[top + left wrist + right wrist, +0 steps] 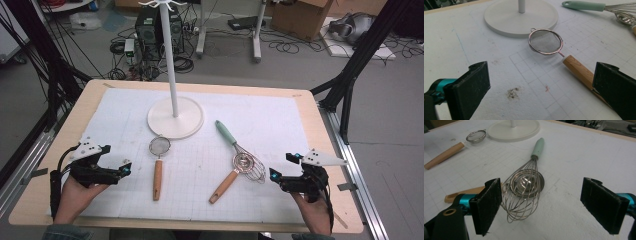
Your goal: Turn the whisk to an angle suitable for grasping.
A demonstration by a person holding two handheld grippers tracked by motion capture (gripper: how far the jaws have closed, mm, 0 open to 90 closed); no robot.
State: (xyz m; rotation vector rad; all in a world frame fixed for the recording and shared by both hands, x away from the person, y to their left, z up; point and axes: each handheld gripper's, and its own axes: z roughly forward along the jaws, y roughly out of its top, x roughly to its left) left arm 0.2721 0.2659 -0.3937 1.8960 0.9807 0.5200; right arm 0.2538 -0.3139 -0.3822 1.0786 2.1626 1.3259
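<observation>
On the white mat, both grippers rest at the near edge, jaws spread and gripping nothing: left gripper (107, 167) beside the strainer (158, 169), right gripper (280, 170) beside the whisk (240, 152). Seemingly the start; a reach to a handle comes next. Strainer lies near-to-far, mesh toward the stand (175, 117). Whisk slants, green handle far-left, wires over a ladle (231, 176).

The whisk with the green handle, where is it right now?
In the high view the whisk lies right of centre on the table, its wires over a wooden-handled metal ladle, ahead of the open right gripper.
</observation>
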